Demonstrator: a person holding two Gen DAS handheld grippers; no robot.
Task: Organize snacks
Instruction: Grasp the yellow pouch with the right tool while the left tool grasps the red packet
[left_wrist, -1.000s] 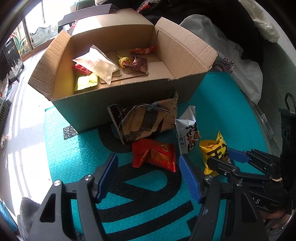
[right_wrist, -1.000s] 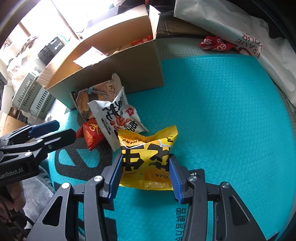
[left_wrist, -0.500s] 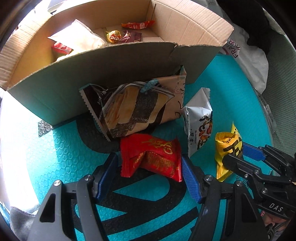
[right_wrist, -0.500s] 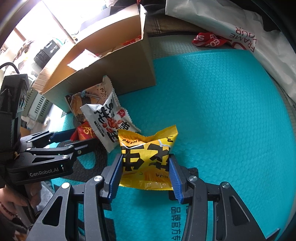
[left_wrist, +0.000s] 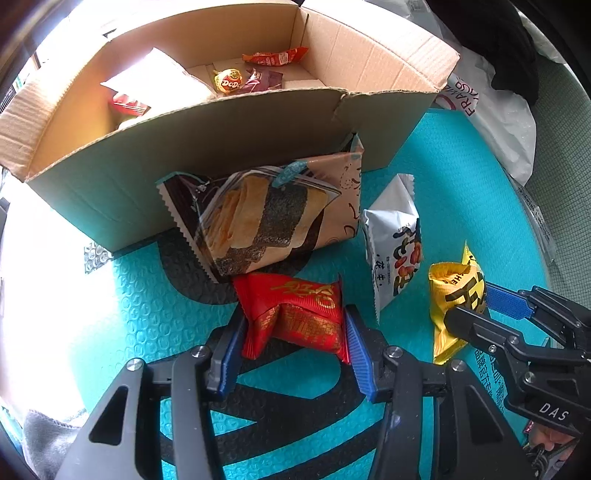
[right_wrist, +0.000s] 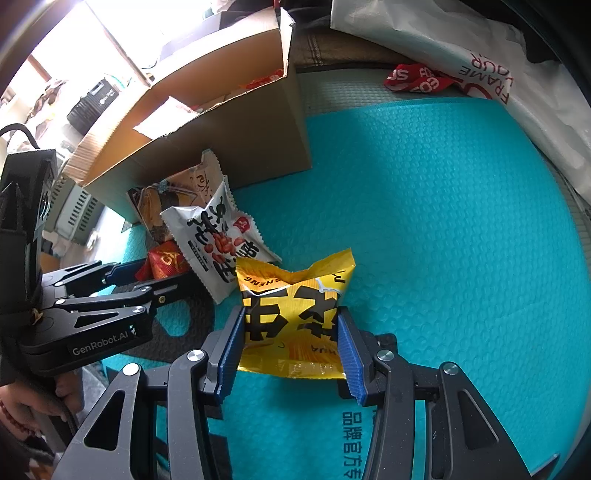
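My left gripper (left_wrist: 291, 343) is shut on a red snack packet (left_wrist: 295, 314) that lies on the teal mat (left_wrist: 140, 306); it also shows in the right wrist view (right_wrist: 166, 260). My right gripper (right_wrist: 291, 345) is shut on a yellow snack bag (right_wrist: 291, 310), also resting on the mat; the bag shows in the left wrist view (left_wrist: 450, 295). A white peanut bag (left_wrist: 395, 247) and a brown seaweed-roll bag (left_wrist: 269, 218) lie between the grippers and the open cardboard box (left_wrist: 221, 147), which holds several snacks.
A white plastic bag with red print (right_wrist: 498, 74) and a red wrapper (right_wrist: 417, 79) lie at the mat's far right edge. Dark clothing (left_wrist: 491, 44) lies behind the box. Grey crates (right_wrist: 74, 210) stand off the mat to the left.
My left gripper moved forward and down to the red packet and closed on it. My right gripper stayed around the yellow bag and barely moved.
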